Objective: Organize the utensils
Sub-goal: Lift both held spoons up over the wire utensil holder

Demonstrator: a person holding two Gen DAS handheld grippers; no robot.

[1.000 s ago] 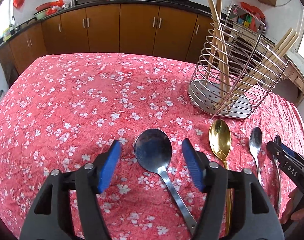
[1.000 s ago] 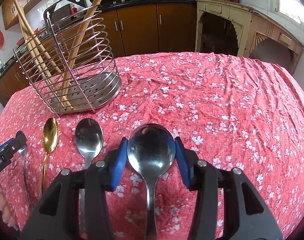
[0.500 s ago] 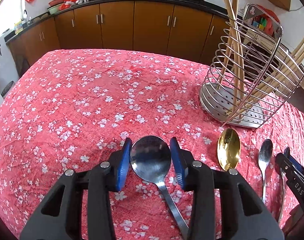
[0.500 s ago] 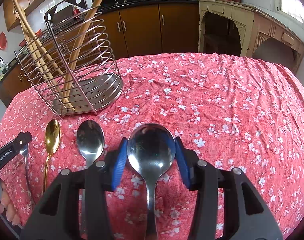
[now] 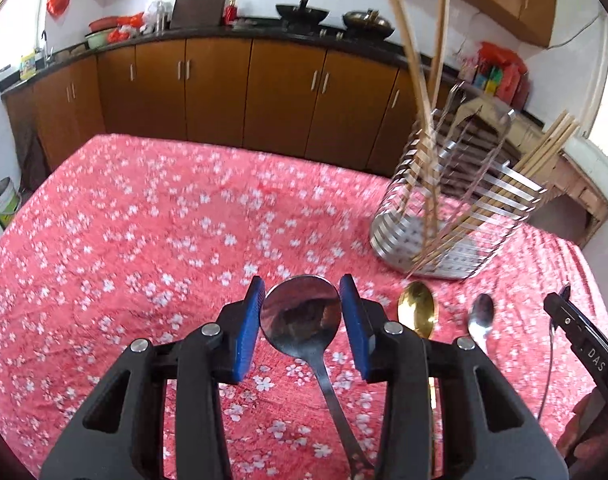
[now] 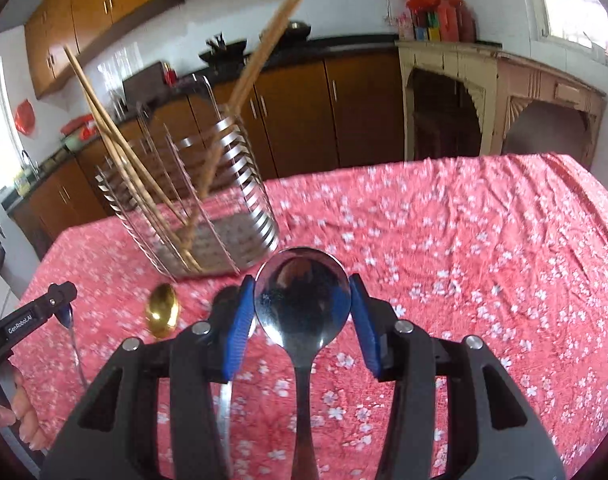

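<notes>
Two large steel spoons are in my tools, one each. My left gripper (image 5: 301, 320) has its blue pads against the sides of a dark steel spoon (image 5: 302, 318), pinching the bowl, with the handle running back under the tool. My right gripper (image 6: 302, 316) pinches the other large spoon (image 6: 302, 300) the same way, bowl up between the pads, handle hanging down toward me.

Two smaller spoons lie on the red flowered tablecloth (image 5: 144, 240): one gold spoon (image 5: 417, 314) and one small steel spoon (image 5: 481, 318), side by side, between my two tools. In the right view the gold one (image 6: 162, 312) shows clearly; the small steel one is mostly hidden behind my left pad.

One wire rack (image 5: 451, 216) stands beyond the gold spoon, near the far edge of the table. It holds several long wooden sticks (image 5: 413, 68) that lean out over its rim; I count at least four, but blur keeps me from an exact number.

Open cloth stretches wide to the left of my left gripper, bare all the way to the table's far and left edges. On the right side, the cloth past my right gripper (image 5: 583, 344) is likewise bare out to its right edge. The crowded part is the middle, between the rack and the two loose spoons.
</notes>
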